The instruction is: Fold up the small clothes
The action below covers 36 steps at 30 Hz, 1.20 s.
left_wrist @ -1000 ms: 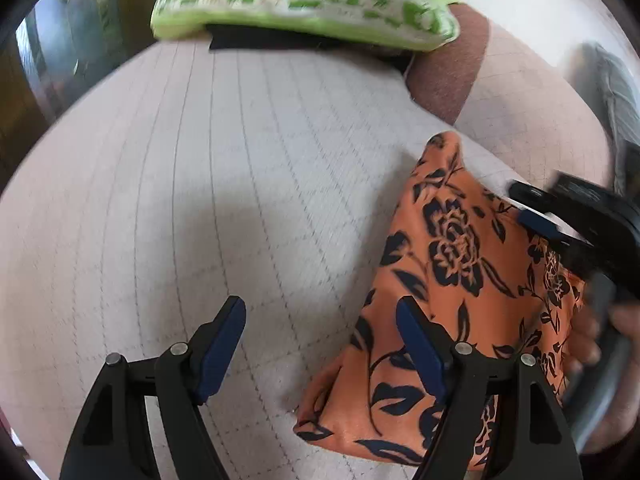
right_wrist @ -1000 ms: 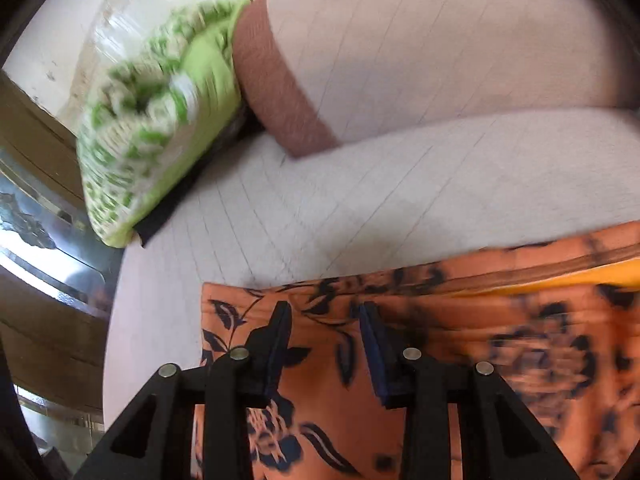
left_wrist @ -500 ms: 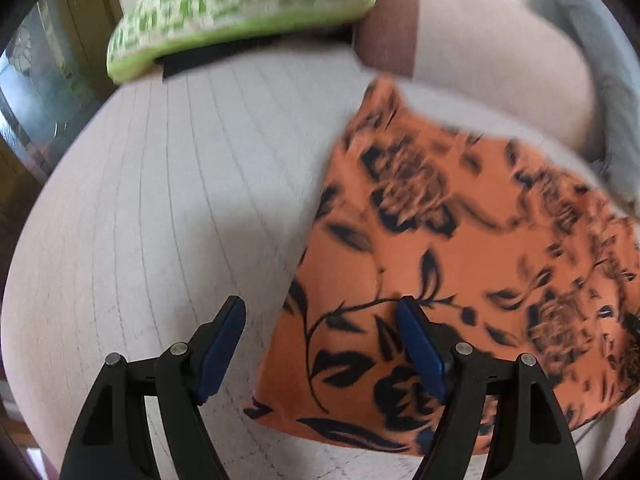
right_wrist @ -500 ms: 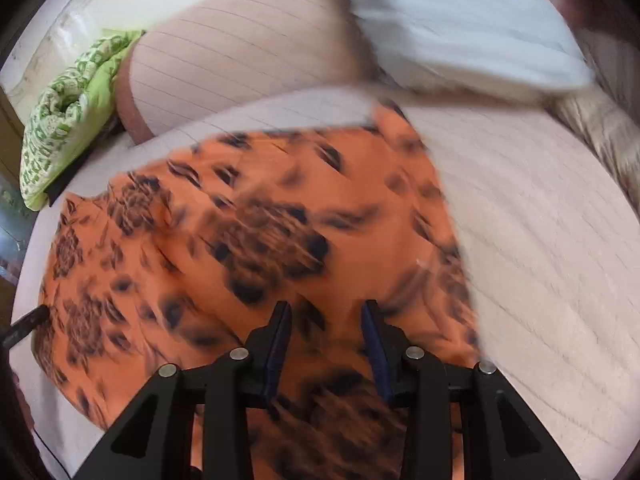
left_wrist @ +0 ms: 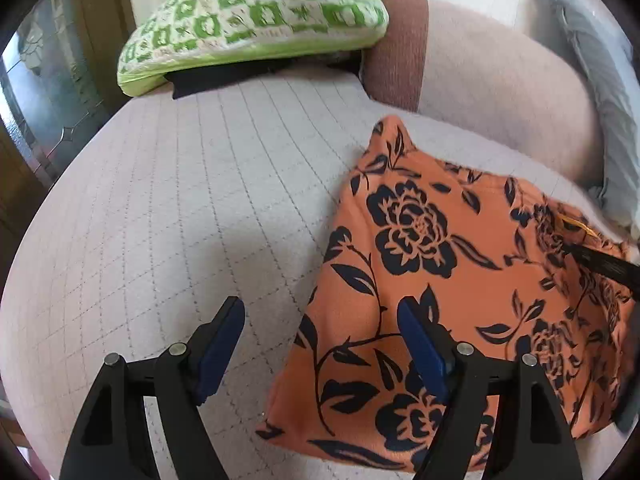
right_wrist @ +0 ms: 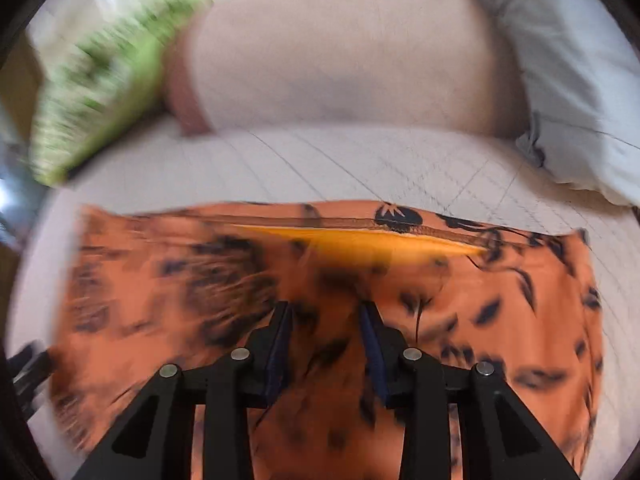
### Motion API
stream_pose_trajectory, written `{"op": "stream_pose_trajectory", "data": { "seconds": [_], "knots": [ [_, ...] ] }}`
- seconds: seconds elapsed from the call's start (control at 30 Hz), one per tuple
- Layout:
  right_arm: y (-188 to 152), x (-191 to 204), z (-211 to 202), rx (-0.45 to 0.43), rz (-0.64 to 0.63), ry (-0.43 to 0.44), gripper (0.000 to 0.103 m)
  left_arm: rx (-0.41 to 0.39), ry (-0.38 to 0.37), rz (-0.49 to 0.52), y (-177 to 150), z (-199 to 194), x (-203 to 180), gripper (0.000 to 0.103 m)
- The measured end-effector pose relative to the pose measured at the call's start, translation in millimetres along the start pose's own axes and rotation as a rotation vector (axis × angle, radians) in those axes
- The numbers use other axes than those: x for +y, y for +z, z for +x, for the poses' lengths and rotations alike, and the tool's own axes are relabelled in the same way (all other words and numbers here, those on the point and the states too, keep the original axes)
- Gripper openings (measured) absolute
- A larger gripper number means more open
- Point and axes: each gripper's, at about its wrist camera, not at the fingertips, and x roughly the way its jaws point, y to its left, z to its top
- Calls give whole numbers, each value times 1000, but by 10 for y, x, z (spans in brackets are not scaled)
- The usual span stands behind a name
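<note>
Orange floral garment [left_wrist: 448, 280] lying flat on quilted sofa seat [left_wrist: 200, 208], lower right of frame. Left gripper [left_wrist: 320, 344] spread wide, empty, straddling garment's left edge. Right gripper [right_wrist: 324, 340] partly spread above cloth, grip unclear through blur. Advisable: pinch edge layers cleanly, lift low, align hems before release.

One orange garment with black flowers [left_wrist: 440, 264] lies on the quilted sofa seat [left_wrist: 180, 208]. Cushions number three: one green-and-white patterned cushion [left_wrist: 256, 20] at eleven o'clock in the left wrist view, one beige bolster with a brown end [left_wrist: 480, 80] at one o'clock, one grey pillow [right_wrist: 568, 80] at two o'clock. Two grippers show: left gripper [left_wrist: 320, 344], right gripper [right_wrist: 326, 332].
</note>
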Motion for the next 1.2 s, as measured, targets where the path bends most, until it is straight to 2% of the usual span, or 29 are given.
{"op": "stream_pose_trajectory", "data": {
  "seconds": [0.03,0.1,0.17,0.3,0.43,0.67,0.87,0.93,1.2],
  "knots": [
    [67,-2,122,-16,-21,-42,40,20,4,8,-1,69,-10,79],
    [142,10,102,-69,-41,-60,45,72,18,47,-47,175,-60,79],
    [144,-37,3,-81,0,-45,45,66,32,75,-67,163,-100,79],
    [-84,-247,-444,-160,55,-1,47,-64,0,108,-49,-179,-195,79],
    [-617,-437,-1062,-226,12,1,47,-183,-20,121,-91,-507,-340,83],
    [-1383,-653,-1612,-251,58,45,47,-264,-38,143,-221,-861,-537,84],
    [-1622,-567,-1785,-284,92,108,48,-310,-46,136,-292,-1071,-580,84],
    [-1677,-531,-1798,-287,96,128,52,-316,-47,130,-325,-1135,-595,84],
    [-1812,-580,-1636,-227,130,152,53,-322,-41,121,-370,-1184,-618,84]
  ]
}}
